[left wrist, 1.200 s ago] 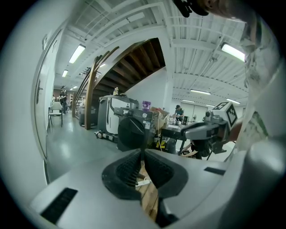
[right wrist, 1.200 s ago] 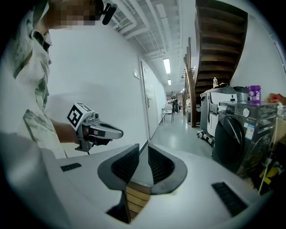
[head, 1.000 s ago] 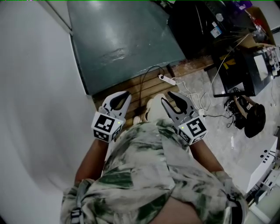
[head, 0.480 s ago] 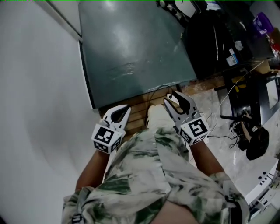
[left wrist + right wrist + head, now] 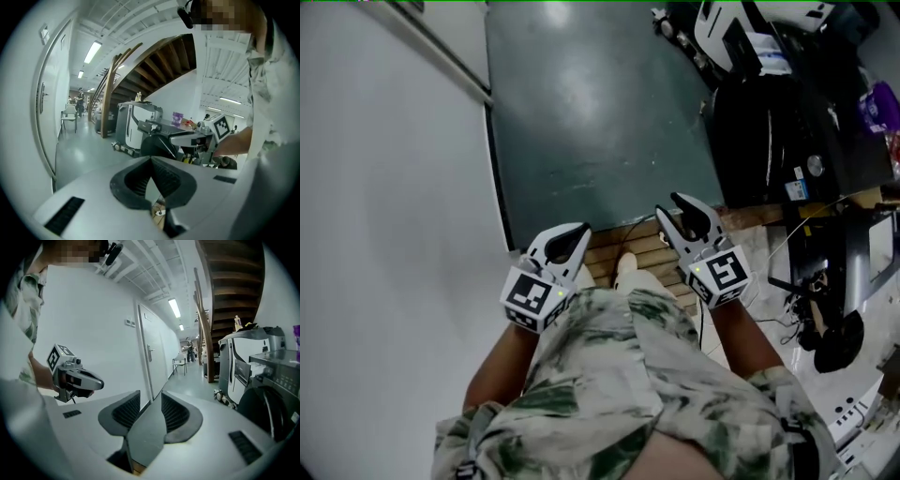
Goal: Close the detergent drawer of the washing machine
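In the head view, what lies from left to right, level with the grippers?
white wall → left gripper → pale shoe → right gripper, its fingers just closing slightly, nothing between them → black equipment

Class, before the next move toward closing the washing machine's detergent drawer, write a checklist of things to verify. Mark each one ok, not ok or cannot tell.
1. Left tool empty: ok. Its jaws are together on nothing.
2. Right tool empty: ok. Its jaws are apart and have just been closing a little, with nothing between them.
3. Washing machine in sight: ok. It shows at the right of the right gripper view.
4. Detergent drawer open or shut: cannot tell. No view shows it clearly.
5. Tools within reach of the machine: probably not ok. Both are held close to the person, apart from it.
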